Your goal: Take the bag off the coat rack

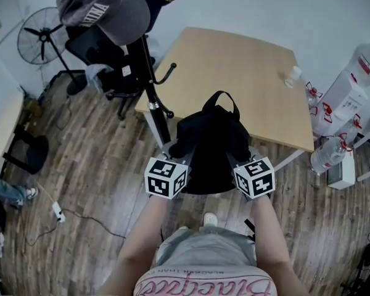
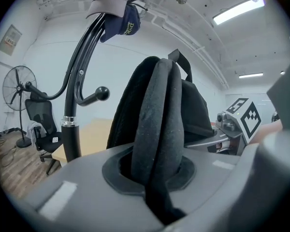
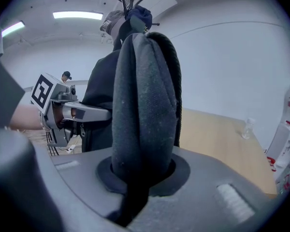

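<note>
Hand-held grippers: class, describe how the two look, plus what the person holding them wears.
The left hand-held gripper and right hand-held gripper each have a smooth grey body, a dark oval recess at the jaws and a white cube printed with black square markers. No cables show. No sleeves reach the forearms; the person wears a pink top with lettering, something grey below.

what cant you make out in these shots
- Pad tips of left tongs and right tongs: covered by black fabric backpack straps, every view.
- Backpack's underside: hidden by tong bodies, gripper views.
- Small clear bottle contents: too small, head view.
</note>
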A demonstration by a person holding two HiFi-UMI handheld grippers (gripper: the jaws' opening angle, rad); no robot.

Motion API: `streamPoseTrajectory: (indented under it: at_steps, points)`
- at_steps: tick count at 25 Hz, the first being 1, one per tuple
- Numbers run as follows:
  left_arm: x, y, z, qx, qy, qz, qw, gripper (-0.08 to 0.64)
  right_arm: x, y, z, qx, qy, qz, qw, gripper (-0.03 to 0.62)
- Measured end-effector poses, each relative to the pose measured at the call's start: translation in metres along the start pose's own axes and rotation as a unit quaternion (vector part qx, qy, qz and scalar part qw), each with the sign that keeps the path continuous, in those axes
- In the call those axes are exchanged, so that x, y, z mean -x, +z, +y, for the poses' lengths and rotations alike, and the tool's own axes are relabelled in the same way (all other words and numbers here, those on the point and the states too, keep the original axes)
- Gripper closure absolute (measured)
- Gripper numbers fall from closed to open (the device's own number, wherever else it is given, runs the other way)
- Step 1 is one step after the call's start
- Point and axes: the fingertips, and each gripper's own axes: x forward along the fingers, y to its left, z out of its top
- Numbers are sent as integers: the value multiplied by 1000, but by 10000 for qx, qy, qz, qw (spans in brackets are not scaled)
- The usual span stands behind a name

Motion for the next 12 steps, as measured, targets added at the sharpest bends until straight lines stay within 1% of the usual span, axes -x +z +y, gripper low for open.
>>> streamPoseTrajectory:
  at_steps: [6, 12]
  points:
    - [-5, 39, -16, -320, -202, -306, 9988, 502, 23, 28, -14, 24, -358, -409, 9985, 557]
    - [-8, 82, -30, -652, -361, -693, 9948, 502, 49, 63, -27, 103, -698, -900, 9934, 558]
